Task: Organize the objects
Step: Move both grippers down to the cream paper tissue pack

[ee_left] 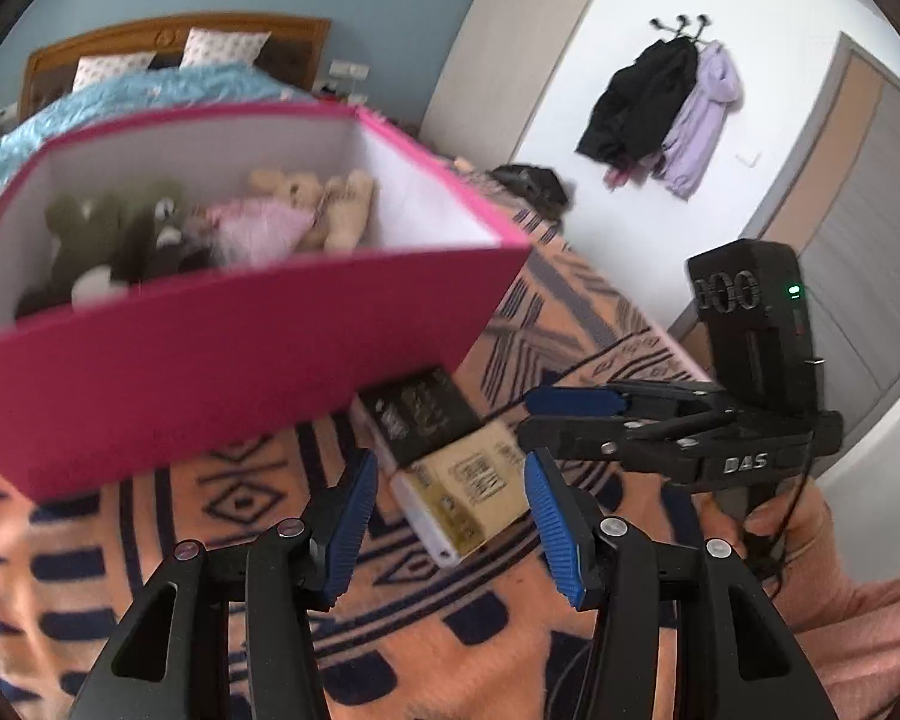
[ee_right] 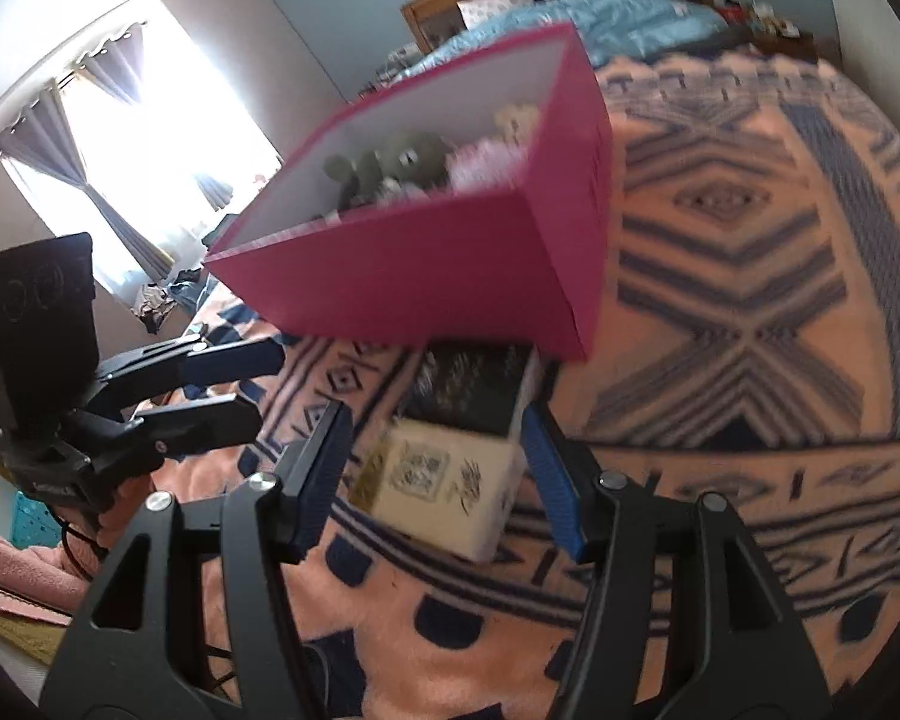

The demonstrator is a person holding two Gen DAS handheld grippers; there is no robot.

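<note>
A pink open box (ee_left: 210,360) stands on the patterned blanket (ee_left: 150,540) and holds several plush toys (ee_left: 162,234); it also shows in the right wrist view (ee_right: 426,276). A black-and-cream carton (ee_left: 450,462) lies on the blanket just in front of the box. My left gripper (ee_left: 450,516) is open and empty, hovering before the carton. My right gripper (ee_right: 435,468) is open, its blue pads on either side of the carton (ee_right: 450,462), not closed on it. Each gripper shows in the other's view, the right (ee_left: 576,414) and the left (ee_right: 240,384).
The blanket (ee_right: 750,300) covers a wide surface. A bed with a blue quilt (ee_left: 120,102) is behind the box. Coats (ee_left: 660,108) hang on the white wall at right. A bright curtained window (ee_right: 138,138) is at left.
</note>
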